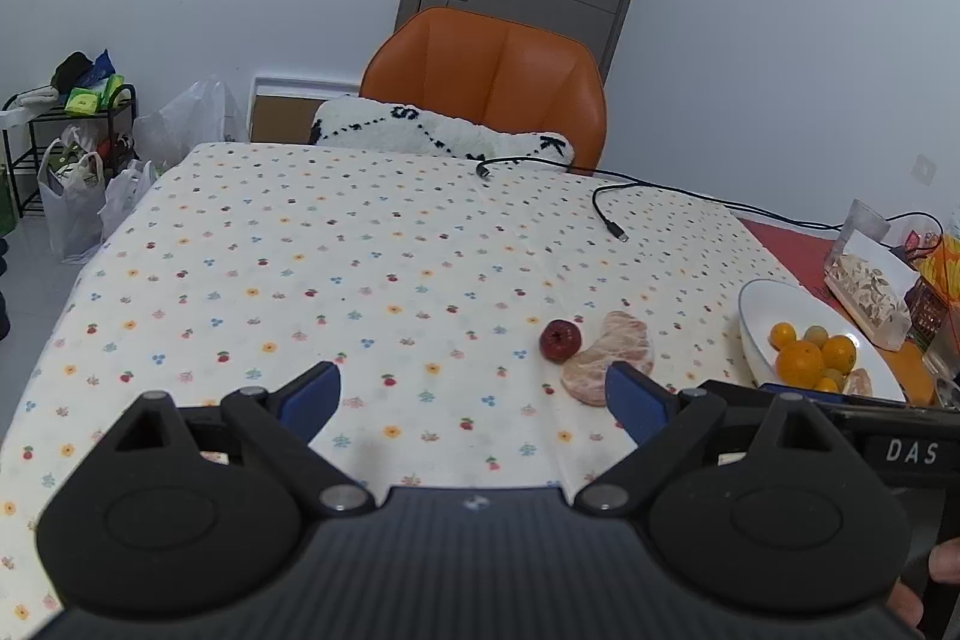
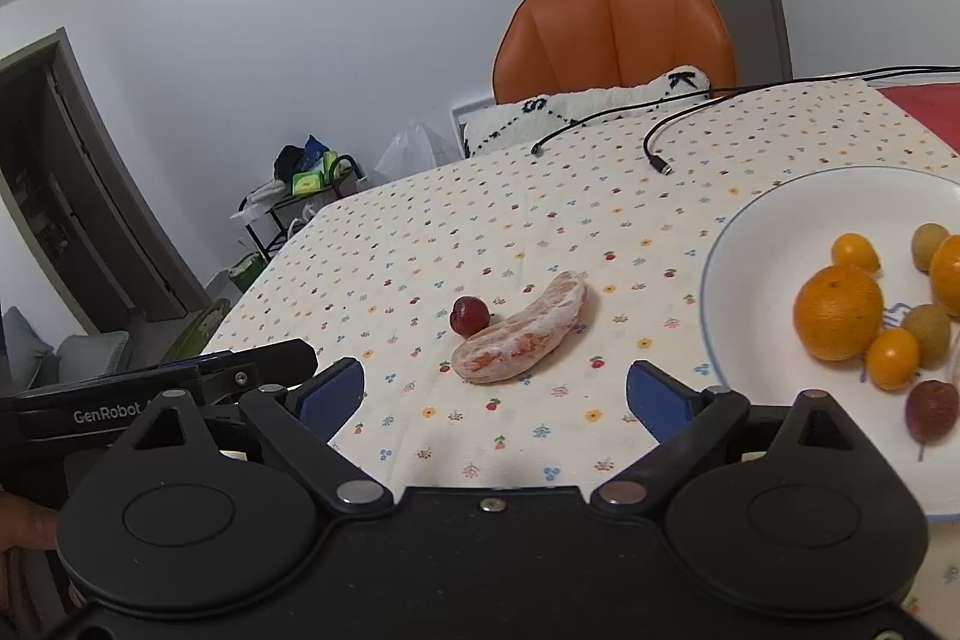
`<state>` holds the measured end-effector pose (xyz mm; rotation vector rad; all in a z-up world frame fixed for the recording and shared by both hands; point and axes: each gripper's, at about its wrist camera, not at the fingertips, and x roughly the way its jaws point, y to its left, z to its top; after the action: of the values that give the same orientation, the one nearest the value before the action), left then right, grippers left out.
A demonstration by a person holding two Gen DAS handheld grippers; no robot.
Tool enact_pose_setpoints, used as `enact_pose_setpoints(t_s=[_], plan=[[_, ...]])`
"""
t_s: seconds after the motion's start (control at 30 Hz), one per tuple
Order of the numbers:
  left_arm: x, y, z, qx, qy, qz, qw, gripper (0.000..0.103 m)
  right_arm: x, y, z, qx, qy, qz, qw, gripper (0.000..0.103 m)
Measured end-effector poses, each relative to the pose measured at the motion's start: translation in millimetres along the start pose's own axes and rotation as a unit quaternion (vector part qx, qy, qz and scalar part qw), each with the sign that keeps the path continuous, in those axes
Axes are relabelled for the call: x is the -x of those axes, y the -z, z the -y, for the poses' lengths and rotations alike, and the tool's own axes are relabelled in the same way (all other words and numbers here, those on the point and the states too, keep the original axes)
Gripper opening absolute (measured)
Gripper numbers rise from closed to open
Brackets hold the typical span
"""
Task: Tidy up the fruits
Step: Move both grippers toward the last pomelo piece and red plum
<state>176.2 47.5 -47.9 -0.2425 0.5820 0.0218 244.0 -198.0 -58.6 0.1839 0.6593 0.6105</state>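
A peeled pinkish citrus segment (image 2: 523,334) lies on the dotted tablecloth, with a small dark red fruit (image 2: 468,314) touching its left end. Both also show in the left wrist view: the segment (image 1: 609,355) and the red fruit (image 1: 560,339). A white plate (image 2: 774,232) at the right holds a large orange (image 2: 837,303), small yellow and greenish fruits and a reddish one. The plate also shows in the left wrist view (image 1: 757,307). My right gripper (image 2: 495,397) is open and empty, just short of the segment. My left gripper (image 1: 474,400) is open and empty, left of the segment.
Two black cables (image 1: 606,208) lie across the far part of the table. An orange chair (image 1: 486,76) with a white cushion stands behind it. A clear snack bag (image 1: 870,286) and other items sit right of the plate. Bags and a rack (image 1: 72,148) stand on the floor at left.
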Motion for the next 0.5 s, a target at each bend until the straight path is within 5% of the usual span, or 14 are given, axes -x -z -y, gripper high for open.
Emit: enact_pose_setpoints(t_s=[0.5], plan=[[-9,-1,-21,0.011,-0.001,-0.014,0.9998,0.092,-33,2,-13,0.015,0.015,-0.031,0.999,0.085]])
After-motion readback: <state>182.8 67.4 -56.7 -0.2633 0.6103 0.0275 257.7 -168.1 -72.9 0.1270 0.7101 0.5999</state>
